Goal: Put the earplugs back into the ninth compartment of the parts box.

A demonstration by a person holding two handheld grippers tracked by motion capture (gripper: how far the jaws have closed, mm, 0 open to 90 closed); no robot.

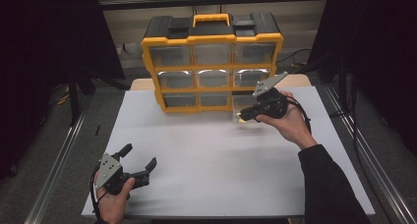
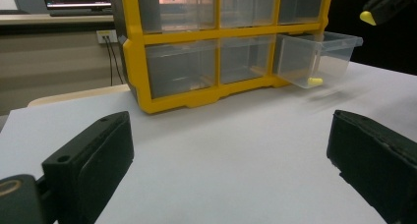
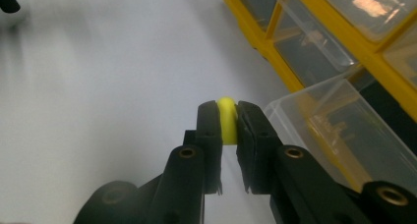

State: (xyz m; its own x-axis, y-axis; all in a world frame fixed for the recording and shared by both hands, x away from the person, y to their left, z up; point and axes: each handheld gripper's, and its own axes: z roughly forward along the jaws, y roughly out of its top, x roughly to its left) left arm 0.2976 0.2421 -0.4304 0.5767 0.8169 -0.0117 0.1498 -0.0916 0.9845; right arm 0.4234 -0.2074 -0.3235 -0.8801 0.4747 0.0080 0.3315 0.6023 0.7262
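Observation:
A yellow and black organizer with clear drawers stands at the back of the white table. Its bottom right drawer is pulled out, and a small yellow piece lies inside it. My right gripper hovers just in front of and above that drawer, shut on another small yellow piece pinched between its jaw tips. The same drawer sits to the right of these jaws in the right gripper view. My left gripper rests near the table's front left corner, open with nothing between its jaws.
The white tabletop lies bare between the two grippers. Metal rails run along both sides of the table. Dark curtains hang at left and right, and a person's black sleeve comes in from the bottom right.

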